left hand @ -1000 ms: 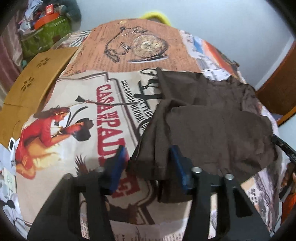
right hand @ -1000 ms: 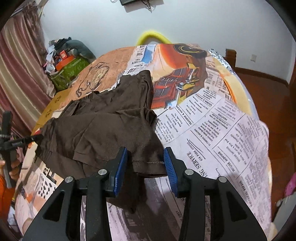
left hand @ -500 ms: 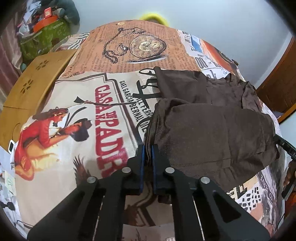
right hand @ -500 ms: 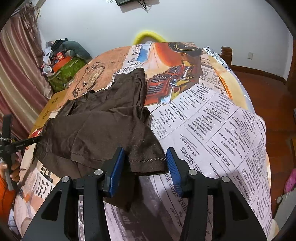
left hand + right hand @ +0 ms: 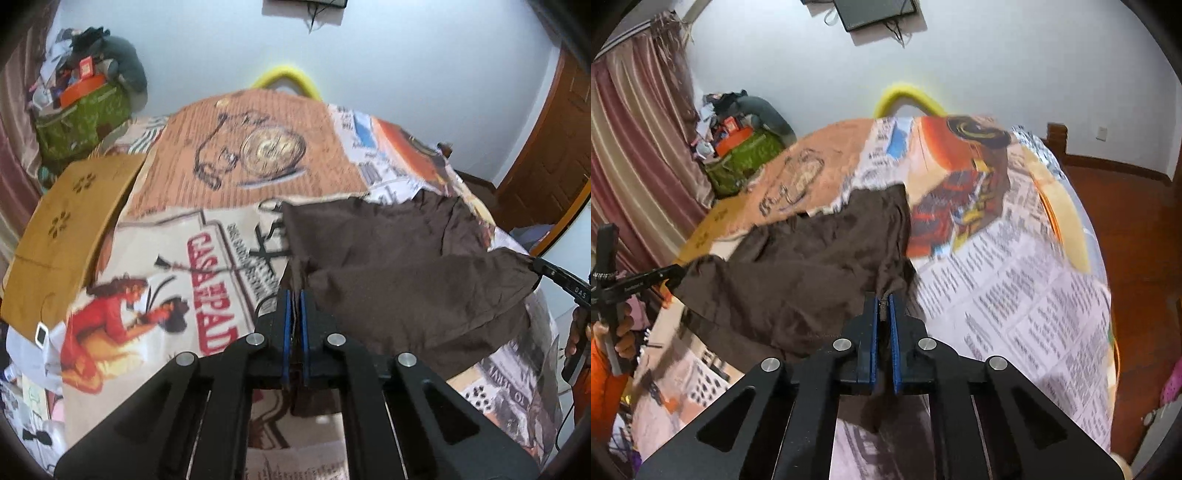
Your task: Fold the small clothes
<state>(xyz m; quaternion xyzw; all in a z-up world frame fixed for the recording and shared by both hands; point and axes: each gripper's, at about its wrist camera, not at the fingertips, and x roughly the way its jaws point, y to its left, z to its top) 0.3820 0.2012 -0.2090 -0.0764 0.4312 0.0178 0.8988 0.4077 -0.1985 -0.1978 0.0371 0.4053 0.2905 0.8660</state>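
"Is the room bright?"
"Yes, soft and even. The bedspread [image 5: 1015, 280] looks smeared and blurry."
"And the edges?"
"They bend round, with dark corners. The wall [image 5: 406, 66] looks pale blue."

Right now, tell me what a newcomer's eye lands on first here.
A dark brown cotton garment is stretched mid-frame over the bed, its near edge pinched at both ends by the left gripper and the right gripper. Beneath lies a loud newspaper-print bedsheet, with a yellow curved headboard rail behind.

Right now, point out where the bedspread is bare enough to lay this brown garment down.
Bare: the newspaper-print patch right of the brown cloth garment, and the red-lettered poster panel to its left. Crowded: the green bag pile by the wall.
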